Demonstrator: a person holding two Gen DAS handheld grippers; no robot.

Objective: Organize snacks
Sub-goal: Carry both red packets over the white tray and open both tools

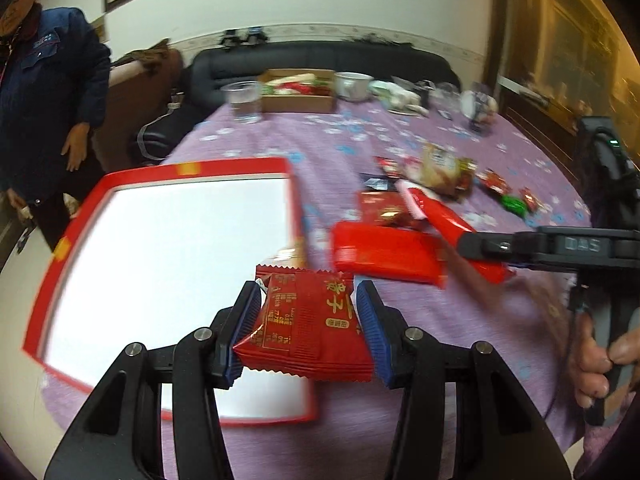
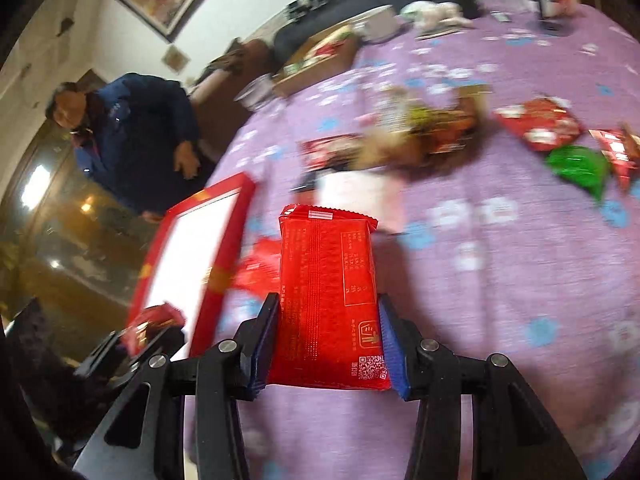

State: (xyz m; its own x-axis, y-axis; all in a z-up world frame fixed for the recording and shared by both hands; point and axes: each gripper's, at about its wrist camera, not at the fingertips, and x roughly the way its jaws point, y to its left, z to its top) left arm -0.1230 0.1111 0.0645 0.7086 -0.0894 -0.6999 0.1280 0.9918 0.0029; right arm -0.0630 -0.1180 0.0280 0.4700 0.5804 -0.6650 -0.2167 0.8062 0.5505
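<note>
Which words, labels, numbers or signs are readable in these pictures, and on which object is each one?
"DAS": embossed on the right gripper, seen in the left wrist view.
"子": one large gold character on the red snack packet held in the left gripper; its table of small print is too small.
QR code and small print on the long red packet: unreadable.
Loose wrappers on the table: too blurred.

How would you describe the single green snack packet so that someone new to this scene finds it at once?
Start at the purple flowered tablecloth and find the loose scatter of wrappers beyond the red-rimmed white tray. At the scatter's right end lies the crinkled green foil packet, between red packets. It is the only green wrapper there.
</note>
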